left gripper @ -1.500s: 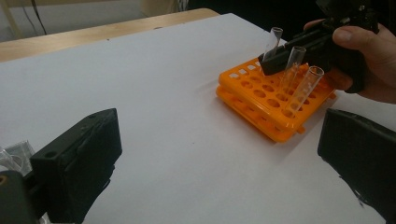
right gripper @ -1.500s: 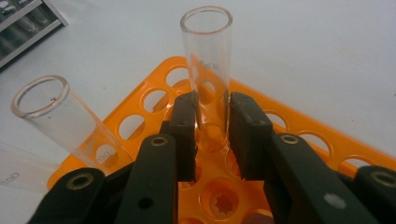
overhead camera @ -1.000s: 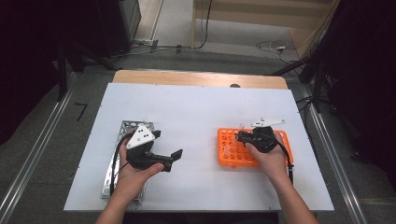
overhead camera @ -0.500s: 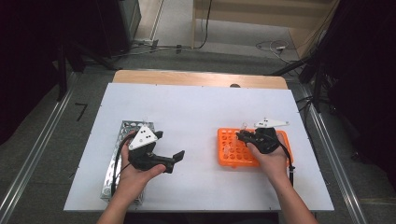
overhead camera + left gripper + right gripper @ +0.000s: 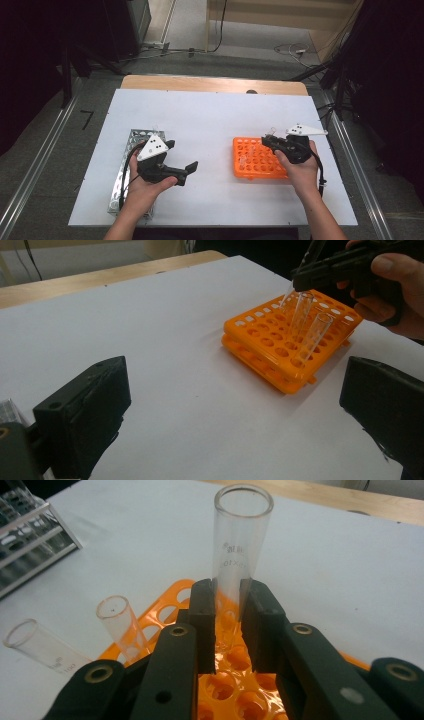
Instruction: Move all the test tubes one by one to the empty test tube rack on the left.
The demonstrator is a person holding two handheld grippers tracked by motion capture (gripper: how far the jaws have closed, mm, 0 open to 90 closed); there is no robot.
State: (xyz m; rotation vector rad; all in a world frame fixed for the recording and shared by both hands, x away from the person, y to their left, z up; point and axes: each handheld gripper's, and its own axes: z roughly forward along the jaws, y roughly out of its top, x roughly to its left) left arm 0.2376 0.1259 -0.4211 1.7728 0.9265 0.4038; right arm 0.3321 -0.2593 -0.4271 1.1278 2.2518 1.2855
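My right gripper (image 5: 227, 597) is shut on a clear glass test tube (image 5: 241, 545), held upright just over the orange tube rack (image 5: 172, 600). Two more clear tubes (image 5: 122, 625) lean in the rack's holes. From above, the right gripper (image 5: 269, 141) hovers over the far right part of the orange rack (image 5: 255, 162). My left gripper (image 5: 182, 157) rests at the left with its jaws wide apart and nothing between them. In the left gripper view, that gripper (image 5: 235, 410) faces the orange rack (image 5: 280, 347) across bare table.
A metal wire rack (image 5: 132, 142) lies under my left hand near the table's left side. The white table top (image 5: 210, 120) has a wooden strip along its far edge. Dark equipment and cables stand beyond the table.
My right gripper has lifted a little with the test tube, drawing it up out of the orange rack. The left gripper has stayed where it was.
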